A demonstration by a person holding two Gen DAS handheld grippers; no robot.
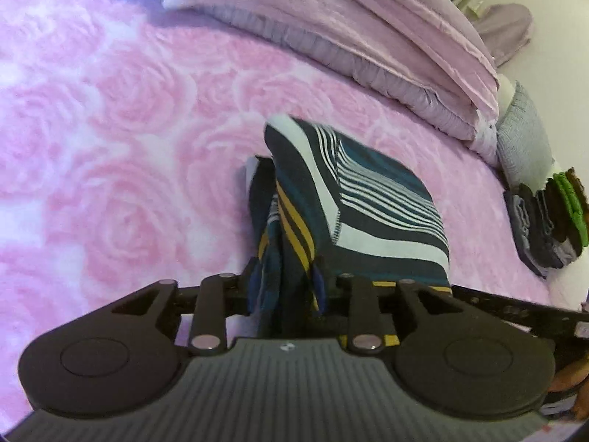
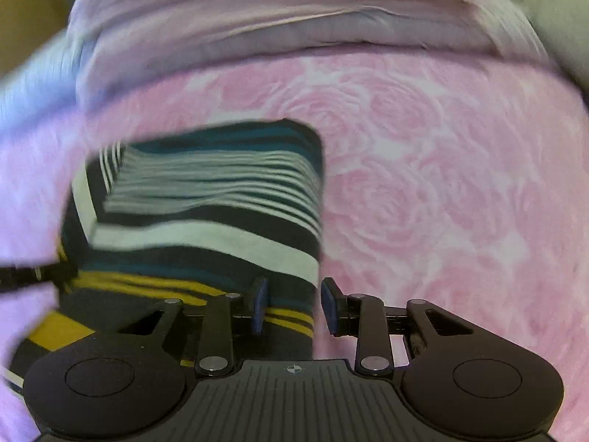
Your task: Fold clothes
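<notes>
1. Pink rose-patterned bedspread carries our striped garment, well in from the folded quilt along its far edge
2. Our left gripper pinches bunched striped cloth
3. Our right gripper stands parted over the garment's edge, pads clear

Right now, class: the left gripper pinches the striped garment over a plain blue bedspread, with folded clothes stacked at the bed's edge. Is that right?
Not quite. The bedspread is pink with a rose pattern, as the left wrist view shows. The left gripper does pinch the striped garment, and the folded clothes are stacked there.
</notes>
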